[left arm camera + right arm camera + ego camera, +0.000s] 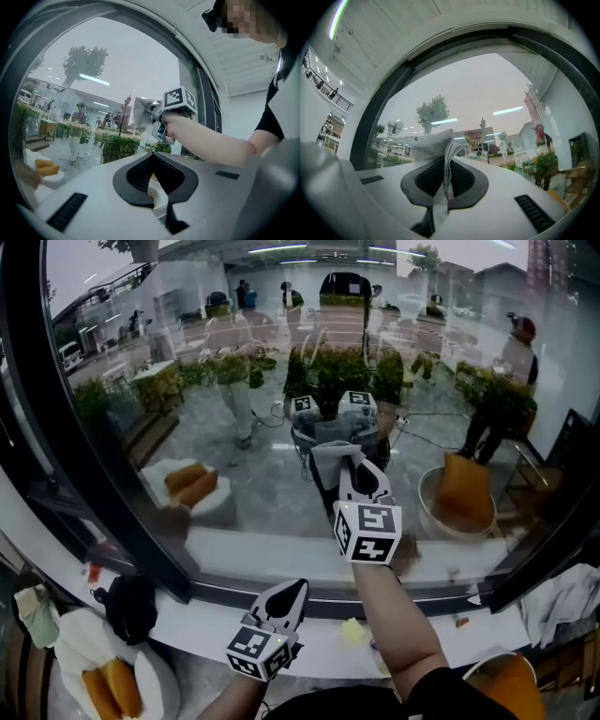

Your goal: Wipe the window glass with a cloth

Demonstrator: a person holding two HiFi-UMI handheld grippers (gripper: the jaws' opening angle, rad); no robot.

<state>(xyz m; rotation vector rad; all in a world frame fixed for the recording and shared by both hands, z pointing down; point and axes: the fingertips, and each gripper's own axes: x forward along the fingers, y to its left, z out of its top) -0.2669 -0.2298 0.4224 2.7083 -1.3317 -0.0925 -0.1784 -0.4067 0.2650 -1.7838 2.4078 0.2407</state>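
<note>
**Cloth held up at the pane**

The large curved window glass (281, 381) fills the upper frame. At centre, the right tongs (352, 463) are clamped on a grey mesh cloth (435, 147), raised at the pane. At lower centre, the left tongs (299, 586) are closed and empty over the white sill (187, 624).

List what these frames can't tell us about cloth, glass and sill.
- Cloth against the window glass: contact is unclear. The right gripper view gives no depth, and the head view shows only the cloth's near side, past the right gripper.
- Smears on the glass: lost in reflections in every view.
- Yellow bit on the sill: too small to identify in the head view.
</note>
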